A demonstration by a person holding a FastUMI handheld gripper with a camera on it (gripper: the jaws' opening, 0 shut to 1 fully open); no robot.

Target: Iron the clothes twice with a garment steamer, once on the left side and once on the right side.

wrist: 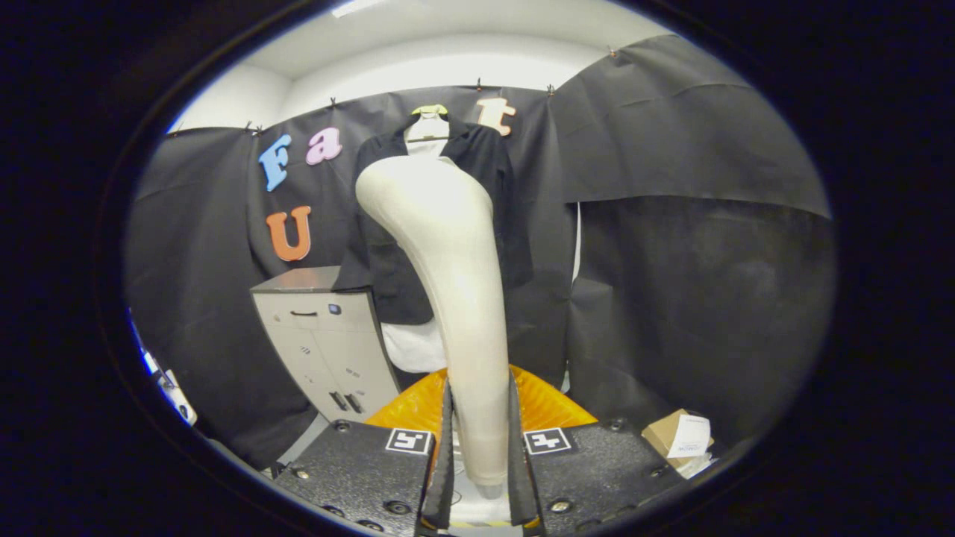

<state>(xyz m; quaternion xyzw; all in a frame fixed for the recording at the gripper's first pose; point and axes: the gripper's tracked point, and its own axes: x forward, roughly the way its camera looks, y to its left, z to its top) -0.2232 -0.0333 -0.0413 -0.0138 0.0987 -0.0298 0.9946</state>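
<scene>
The tongs [480, 447] are clamped on the handle of the garment steamer [448, 283], one finger pressing on each side of it near its lower end. The cream-coloured steamer rises upright from between the fingers and bends to the left at its top, where its wide head stands in front of the hanging clothes. Those clothes are a dark jacket [489, 194] over a white garment [412, 347], hung on a pale hanger [429, 123] against the far wall of black cloth; the white hem shows below the jacket's lower edge. Whether the steamer head touches the fabric cannot be told. Just to the left of the jacket, and partly under its sleeve, stands a light grey cabinet [328, 350] with drawers. An orange ribbed object [548, 406] lies just beyond the fingers, behind the steamer's handle. To the near right, low against the cloth wall, sits a small cardboard box [675, 440] with a white label.
</scene>
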